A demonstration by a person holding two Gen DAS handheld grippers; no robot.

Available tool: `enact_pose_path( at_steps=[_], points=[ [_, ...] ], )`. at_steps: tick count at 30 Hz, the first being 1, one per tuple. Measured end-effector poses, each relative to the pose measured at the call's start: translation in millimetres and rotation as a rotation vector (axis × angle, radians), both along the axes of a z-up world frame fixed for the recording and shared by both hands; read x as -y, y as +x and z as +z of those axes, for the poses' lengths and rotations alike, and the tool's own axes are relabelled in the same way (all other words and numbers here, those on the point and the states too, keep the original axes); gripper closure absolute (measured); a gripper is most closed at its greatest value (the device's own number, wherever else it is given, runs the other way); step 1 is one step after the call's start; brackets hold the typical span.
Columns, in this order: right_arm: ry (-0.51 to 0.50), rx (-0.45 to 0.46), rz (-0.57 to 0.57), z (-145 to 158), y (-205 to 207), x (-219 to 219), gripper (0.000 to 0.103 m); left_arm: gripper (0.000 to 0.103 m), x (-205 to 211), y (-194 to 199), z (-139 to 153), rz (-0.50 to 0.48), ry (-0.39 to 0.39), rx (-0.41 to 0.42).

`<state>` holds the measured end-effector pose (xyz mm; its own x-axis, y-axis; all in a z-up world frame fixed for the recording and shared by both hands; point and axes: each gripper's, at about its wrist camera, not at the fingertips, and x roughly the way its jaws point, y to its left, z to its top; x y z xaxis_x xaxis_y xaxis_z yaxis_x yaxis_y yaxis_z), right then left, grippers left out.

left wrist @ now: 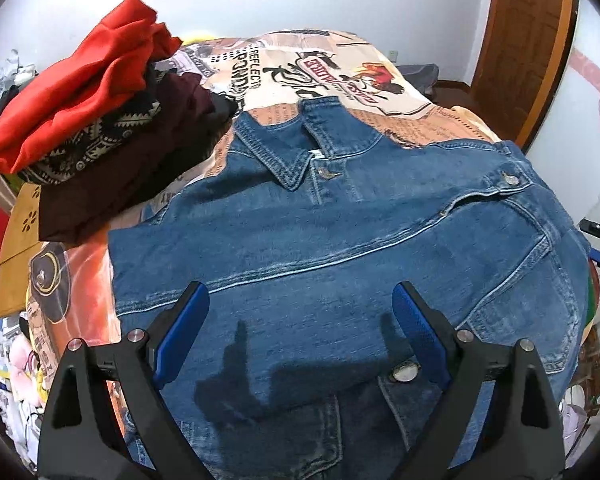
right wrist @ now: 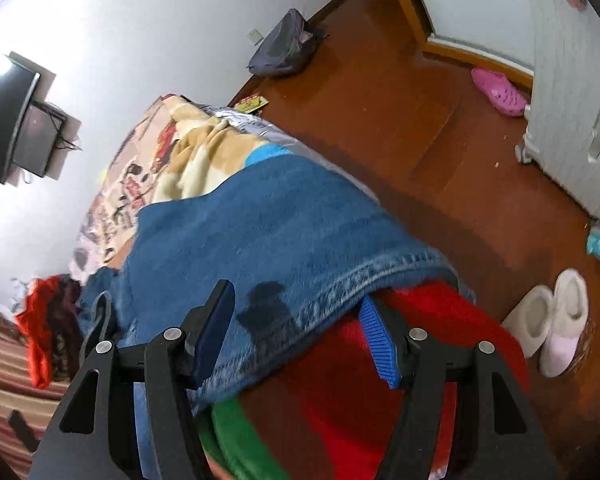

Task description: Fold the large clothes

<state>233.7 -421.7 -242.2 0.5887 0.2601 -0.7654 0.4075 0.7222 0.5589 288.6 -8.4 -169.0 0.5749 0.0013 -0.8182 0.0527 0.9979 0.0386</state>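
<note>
The jacket (left wrist: 340,248) lies spread on the bed (left wrist: 340,64), collar away. The left gripper (left wrist: 300,328) hovers over its near hem with jaws released; the right gripper (right wrist: 296,324), also released, straddles the side edge. Best to pinch both layers squarely before lifting, keeping the fold line straight

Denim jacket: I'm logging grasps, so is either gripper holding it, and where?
Neither. The left gripper and the right gripper are both open above the denim jacket, clamping nothing.
</note>
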Motion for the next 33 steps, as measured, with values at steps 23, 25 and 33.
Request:
enact_pose_path(
  at_steps=[23, 25, 33],
  points=[
    [-0.229, 0.432, 0.544, 166, -9, -190, 0.093, 0.010, -43, -37, 24, 0.053, -0.019, 0.073],
    [-0.231, 0.367, 0.609, 146, -8, -211, 0.091, 0.010, -48, -40, 23, 0.058, -0.032, 0.067],
    [-0.249, 0.187, 0.702, 102, -12, -233, 0.084, 0.010, -58, -49, 22, 0.073, -0.051, 0.063]
  ],
)
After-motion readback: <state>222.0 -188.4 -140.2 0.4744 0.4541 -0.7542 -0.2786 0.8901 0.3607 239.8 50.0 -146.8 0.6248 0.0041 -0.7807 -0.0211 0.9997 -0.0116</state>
